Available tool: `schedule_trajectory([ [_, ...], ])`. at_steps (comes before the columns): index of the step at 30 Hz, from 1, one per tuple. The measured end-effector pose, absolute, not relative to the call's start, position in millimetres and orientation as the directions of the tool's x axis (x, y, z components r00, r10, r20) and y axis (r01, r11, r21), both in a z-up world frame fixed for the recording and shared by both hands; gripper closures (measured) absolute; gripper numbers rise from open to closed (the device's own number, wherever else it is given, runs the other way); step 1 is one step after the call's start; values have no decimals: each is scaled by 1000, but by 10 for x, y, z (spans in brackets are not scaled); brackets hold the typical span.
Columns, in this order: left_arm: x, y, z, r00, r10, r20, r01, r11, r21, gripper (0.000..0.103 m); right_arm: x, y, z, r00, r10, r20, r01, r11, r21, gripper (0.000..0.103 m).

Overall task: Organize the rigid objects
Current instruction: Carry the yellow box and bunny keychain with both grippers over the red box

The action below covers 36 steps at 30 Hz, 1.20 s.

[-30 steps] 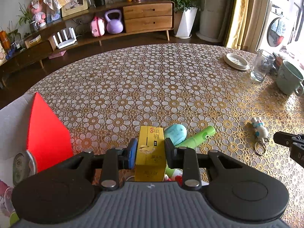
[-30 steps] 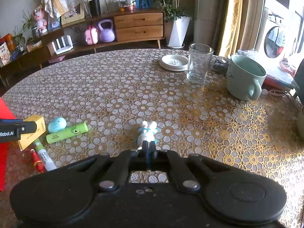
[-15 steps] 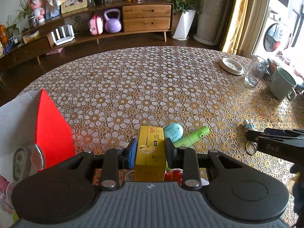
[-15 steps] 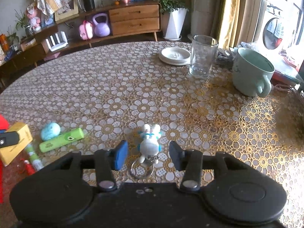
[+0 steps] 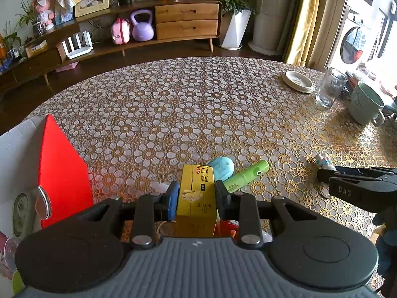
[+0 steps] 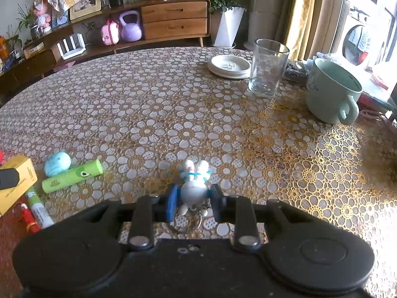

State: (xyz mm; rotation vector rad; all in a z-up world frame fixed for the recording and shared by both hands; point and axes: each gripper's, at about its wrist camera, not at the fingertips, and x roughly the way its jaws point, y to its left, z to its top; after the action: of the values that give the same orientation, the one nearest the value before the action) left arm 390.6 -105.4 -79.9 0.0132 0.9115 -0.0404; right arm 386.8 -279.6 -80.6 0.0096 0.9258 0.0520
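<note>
My left gripper [image 5: 196,186] is shut on a yellow carton box [image 5: 197,198], held just above the patterned table [image 5: 188,104]. To its right, my right gripper [image 6: 193,198] sits low on the table with a white rabbit keychain [image 6: 193,188] between its jaws. The jaws are closing; a thin gap still shows between each pad and the toy's body. The keyring lies under the gripper. In the left wrist view, the right gripper [image 5: 322,175] reaches in from the right, with the rabbit [image 5: 323,160] just beyond its tip.
A light blue oval object [image 5: 222,167] and a green tube [image 5: 245,176] lie just past the yellow box. A marker [image 6: 39,208] and a red item [image 6: 28,217] lie nearby. A red-lined box [image 5: 62,173] stands at left. A glass [image 6: 268,67], mint mug [image 6: 330,92] and white dish [image 6: 229,65] stand far right.
My right gripper went from shut behind the rabbit to open around it, and its jaws have since narrowed. The left gripper kept still with the yellow box.
</note>
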Motion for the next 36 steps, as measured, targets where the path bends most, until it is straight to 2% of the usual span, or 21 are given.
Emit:
schedule_trajectory([
  [19,3206,-950,-209,652,-84,-754,80,996,-41,73,2897,-2471,182,683,162,-712,-202,979,29,76],
  [36,2437,-148,355,696,-74,-714,65,997,-40,73,2182,-1516,774,695,305,-651,-408,913,-7,76],
])
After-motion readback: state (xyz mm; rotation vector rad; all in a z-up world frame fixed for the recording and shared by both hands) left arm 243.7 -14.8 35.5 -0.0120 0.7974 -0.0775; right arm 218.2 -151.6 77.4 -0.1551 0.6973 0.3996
